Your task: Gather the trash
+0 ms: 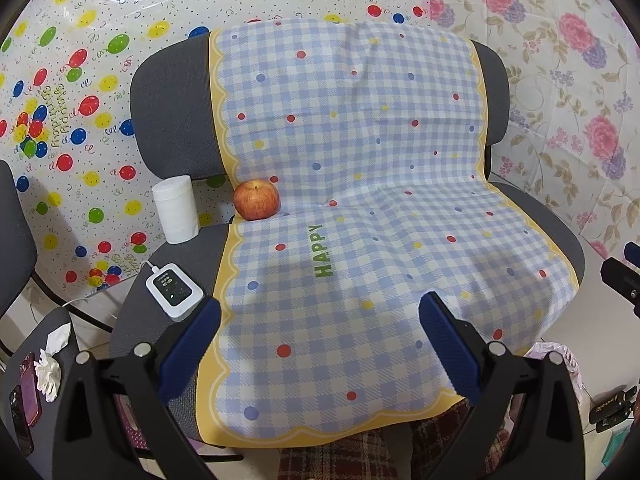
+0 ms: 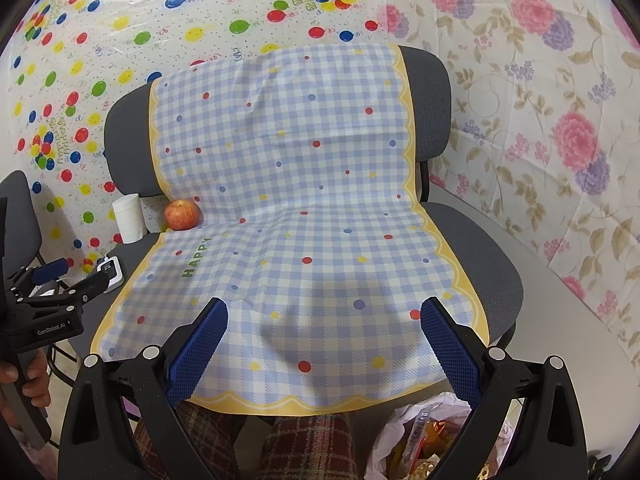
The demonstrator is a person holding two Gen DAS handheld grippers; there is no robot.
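Observation:
A grey chair (image 1: 172,112) (image 2: 472,248) is draped with a blue checked cloth (image 1: 352,184) (image 2: 304,216). A red apple (image 1: 256,200) (image 2: 182,215) sits at the seat's back left. A white paper roll (image 1: 176,209) (image 2: 128,218) stands beside it. A white device (image 1: 173,290) (image 2: 109,267) lies on the seat's left edge. Crumpled white tissues (image 1: 50,364) lie on another chair at the lower left. A trash bag (image 2: 416,440) (image 1: 556,356) with wrappers sits below the seat front. My left gripper (image 1: 320,320) (image 2: 68,276) is open and empty. My right gripper (image 2: 324,320) is open and empty.
Balloon-print and floral sheets cover the walls. A second grey chair (image 1: 16,216) stands at the left, with phones (image 1: 28,396) beside the tissues. Plaid-trousered legs (image 2: 304,448) show under the seat front.

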